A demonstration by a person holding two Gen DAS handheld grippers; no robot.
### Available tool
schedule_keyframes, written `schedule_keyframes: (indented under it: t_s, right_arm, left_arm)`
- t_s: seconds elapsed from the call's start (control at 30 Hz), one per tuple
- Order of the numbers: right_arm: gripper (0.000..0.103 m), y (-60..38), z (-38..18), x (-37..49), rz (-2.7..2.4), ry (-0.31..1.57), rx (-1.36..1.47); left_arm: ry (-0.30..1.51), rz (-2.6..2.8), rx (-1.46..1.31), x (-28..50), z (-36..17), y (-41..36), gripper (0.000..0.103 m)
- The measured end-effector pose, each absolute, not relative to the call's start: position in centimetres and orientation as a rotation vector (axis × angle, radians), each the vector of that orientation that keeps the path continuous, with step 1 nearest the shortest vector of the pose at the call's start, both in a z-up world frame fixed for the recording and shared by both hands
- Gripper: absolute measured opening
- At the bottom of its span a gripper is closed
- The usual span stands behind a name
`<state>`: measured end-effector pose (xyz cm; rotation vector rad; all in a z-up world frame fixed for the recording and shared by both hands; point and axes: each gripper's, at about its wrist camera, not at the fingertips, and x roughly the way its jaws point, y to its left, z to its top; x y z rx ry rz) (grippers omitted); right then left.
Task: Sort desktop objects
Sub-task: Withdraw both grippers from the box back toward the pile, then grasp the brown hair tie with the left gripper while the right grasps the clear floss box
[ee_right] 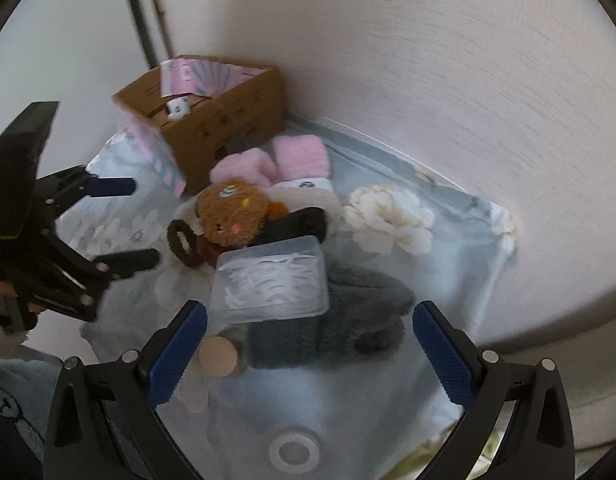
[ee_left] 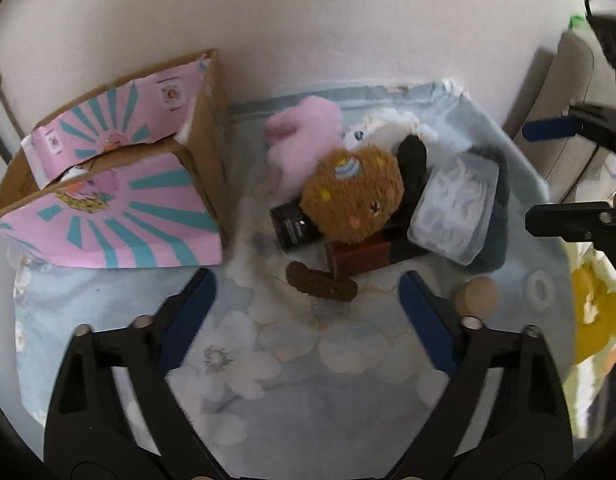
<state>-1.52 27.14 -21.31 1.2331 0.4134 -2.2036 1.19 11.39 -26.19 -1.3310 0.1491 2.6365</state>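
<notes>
A pile of objects lies on a floral cloth: a brown plush toy, a pink plush, a clear plastic box, a grey fuzzy item, a black tube, a dark red box, a brown hair tie and a small wooden cap. My left gripper is open and empty, in front of the pile. My right gripper is open and empty, over the grey item.
An open cardboard box with pink and teal flaps stands left of the pile against the white wall. A tape roll lies on the cloth near the right gripper. A yellow object sits beyond the cloth's right edge.
</notes>
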Motion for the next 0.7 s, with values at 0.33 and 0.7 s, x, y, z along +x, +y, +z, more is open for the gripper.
schedule_keyframes:
  t_s: [0.33,0.7]
  right_arm:
    - [0.103,24.3,-24.0,-1.1,-2.138,0.517,1.174]
    - [0.097,23.5,-25.4,-1.7,-2.145,0.522,1.193]
  left_arm:
    - [0.214,2.64,-1.279,0.1,-28.5,11.9,0.083]
    - [0.223,2.572,-1.268,-0.3,-29.5,11.9,0.047]
